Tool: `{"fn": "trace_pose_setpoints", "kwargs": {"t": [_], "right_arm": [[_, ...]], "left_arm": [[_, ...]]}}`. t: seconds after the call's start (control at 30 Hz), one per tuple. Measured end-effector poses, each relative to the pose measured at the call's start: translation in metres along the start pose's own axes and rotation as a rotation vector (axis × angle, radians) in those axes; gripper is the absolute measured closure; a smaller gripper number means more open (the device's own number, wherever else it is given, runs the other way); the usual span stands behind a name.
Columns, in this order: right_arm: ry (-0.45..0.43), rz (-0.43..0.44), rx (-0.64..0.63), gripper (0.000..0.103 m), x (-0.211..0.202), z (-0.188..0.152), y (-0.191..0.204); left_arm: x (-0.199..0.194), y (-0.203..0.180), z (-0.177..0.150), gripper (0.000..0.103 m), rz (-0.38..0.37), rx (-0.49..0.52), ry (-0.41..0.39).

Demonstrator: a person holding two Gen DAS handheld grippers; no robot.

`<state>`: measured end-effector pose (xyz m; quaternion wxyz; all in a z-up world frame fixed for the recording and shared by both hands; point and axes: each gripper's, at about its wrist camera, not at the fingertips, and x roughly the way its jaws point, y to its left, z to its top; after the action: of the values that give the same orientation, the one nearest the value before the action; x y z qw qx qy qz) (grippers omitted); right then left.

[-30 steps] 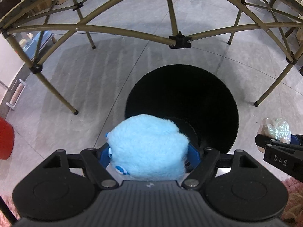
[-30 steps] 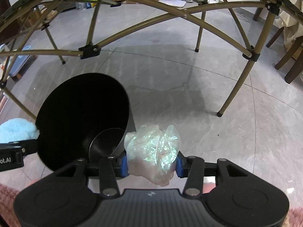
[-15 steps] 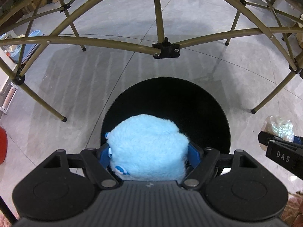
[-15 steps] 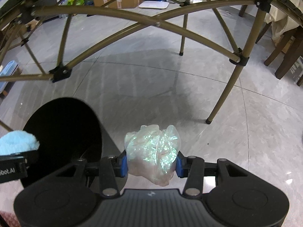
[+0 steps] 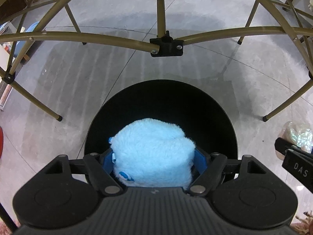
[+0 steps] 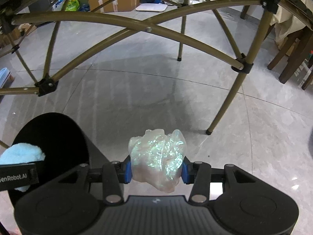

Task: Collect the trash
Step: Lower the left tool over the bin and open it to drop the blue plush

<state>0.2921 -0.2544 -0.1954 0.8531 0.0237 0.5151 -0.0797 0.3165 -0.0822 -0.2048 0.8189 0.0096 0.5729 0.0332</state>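
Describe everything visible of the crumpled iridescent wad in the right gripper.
The crumpled iridescent plastic wad is a translucent, pale pinkish-white film, balled up, with green-blue glitter flecks across its front. It sits pinched between the blue pads of the right gripper, whose jaws press it from both sides; its top bulges above them and a fold hangs below. It is held in the air over grey floor tiles, to the right of the round black bin, not over its opening. Nothing else touches it.

A folding frame (image 5: 166,45) (olive tubes) stands on grey floor (image 6: 137,98).
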Motion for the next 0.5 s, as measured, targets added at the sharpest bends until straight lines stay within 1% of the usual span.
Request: {"fn": "trace_pose_setpoints", "kwargs": {"t": [0.17,0.2,0.23,0.27,0.3,0.5], "right_arm": [[0.008,0.0,0.006,0.058,0.0029,-0.0018,-0.0039],[0.009,0.001,0.005,0.058,0.0031,-0.002,-0.0039],[0.009,0.002,0.005,0.058,0.0032,-0.0022,-0.0037],[0.009,0.003,0.004,0.058,0.0031,-0.0023,-0.0033],[0.009,0.003,0.002,0.058,0.0029,-0.0023,-0.0027],[0.014,0.006,-0.011,0.057,0.0034,-0.0032,-0.0002]], "left_arm": [[0.002,-0.0017,0.0005,0.021,0.012,0.0,-0.001],[0.0013,-0.0026,0.0,0.018,0.011,0.001,-0.002],[0.0012,-0.003,-0.0002,0.009,0.011,0.004,-0.003],[0.0012,-0.0029,-0.0007,0.003,0.013,0.005,-0.005],[0.0015,-0.0015,-0.0009,0.0,0.013,0.004,-0.007],[0.0019,0.0046,0.0002,0.0,0.014,-0.016,0.013]]}}
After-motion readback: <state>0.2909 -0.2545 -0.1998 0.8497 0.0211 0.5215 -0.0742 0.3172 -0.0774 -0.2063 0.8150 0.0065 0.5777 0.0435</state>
